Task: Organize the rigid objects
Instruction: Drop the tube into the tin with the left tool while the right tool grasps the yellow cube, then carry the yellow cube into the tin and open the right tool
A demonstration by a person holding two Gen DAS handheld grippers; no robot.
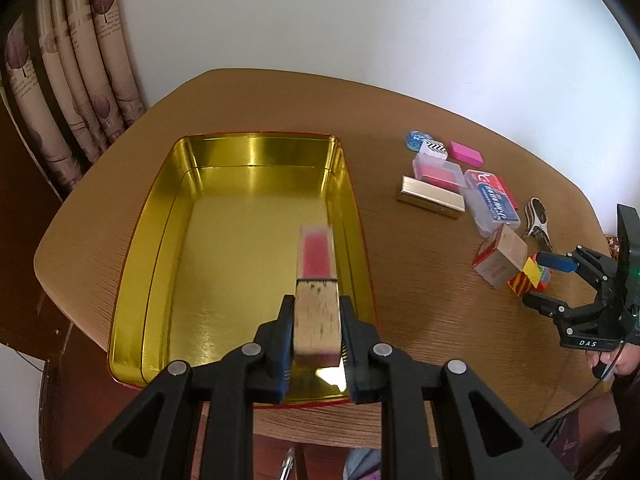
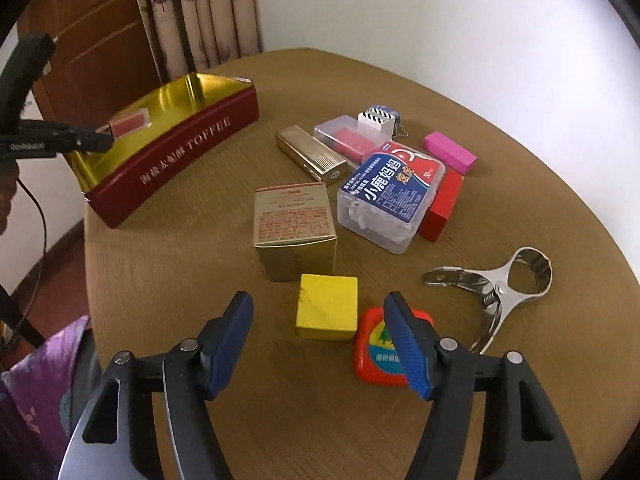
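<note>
Left wrist view: the left gripper (image 1: 316, 320) is clamped on a small clear plastic case with a red insert (image 1: 317, 280), holding it over the lower right of the gold-lined rectangular tin with red outer walls (image 1: 160, 216). The case hangs close to the tin's right wall; the tin's floor spreads bare to the left and the top. At the right edge the right gripper (image 1: 548, 280) straddles the yellow wooden cube (image 1: 531, 269).

Right wrist view: the right gripper (image 2: 320, 320) stands apart, its blue pads (image 2: 236, 344) not touching the cube (image 2: 327, 312) between them at lower centre. A red square tape measure (image 2: 376, 352) lies just right of the cube, a gold cardboard box (image 2: 294, 228) just above it. Bare round wooden table (image 2: 168, 280) lies to the left.
</note>
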